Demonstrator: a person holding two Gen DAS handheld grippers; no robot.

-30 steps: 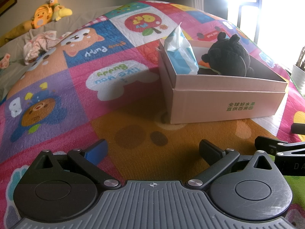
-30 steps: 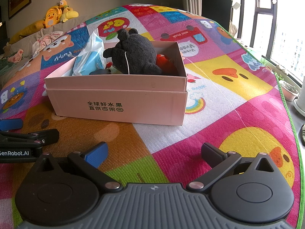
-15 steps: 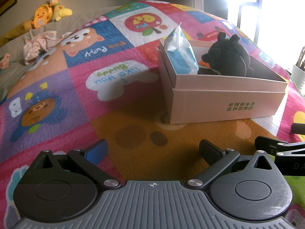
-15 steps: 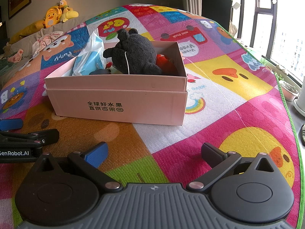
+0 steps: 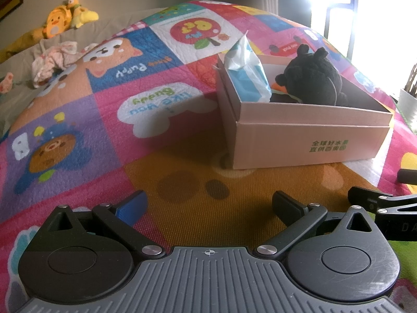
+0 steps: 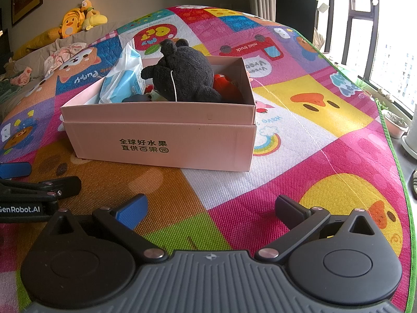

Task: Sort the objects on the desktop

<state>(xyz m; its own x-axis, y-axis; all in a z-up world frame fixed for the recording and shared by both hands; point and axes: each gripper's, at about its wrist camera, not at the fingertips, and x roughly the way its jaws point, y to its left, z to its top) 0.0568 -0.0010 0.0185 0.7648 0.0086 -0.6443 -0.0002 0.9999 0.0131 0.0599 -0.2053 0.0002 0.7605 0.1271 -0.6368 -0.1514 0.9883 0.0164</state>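
A pink cardboard box [image 5: 307, 138] [image 6: 161, 143] with green lettering sits on the colourful play mat. Inside it lie a black plush toy [image 5: 312, 78] [image 6: 185, 75], a blue-and-white tissue pack [image 5: 247, 70] [image 6: 122, 83] and something red [image 6: 224, 84], partly hidden. My left gripper [image 5: 208, 206] rests low over the orange patch in front of the box, open, nothing between its fingers. My right gripper [image 6: 211, 208] hovers over the mat to the right of it, also open and holding nothing. Each gripper shows at the edge of the other's view.
The play mat [image 6: 312, 135] ends in a green border at the right, beside a window and potted plants [image 6: 396, 122]. Yellow plush toys [image 5: 65, 18] [image 6: 78, 20] and crumpled clothes [image 5: 52, 60] lie on a grey cushion at the back left.
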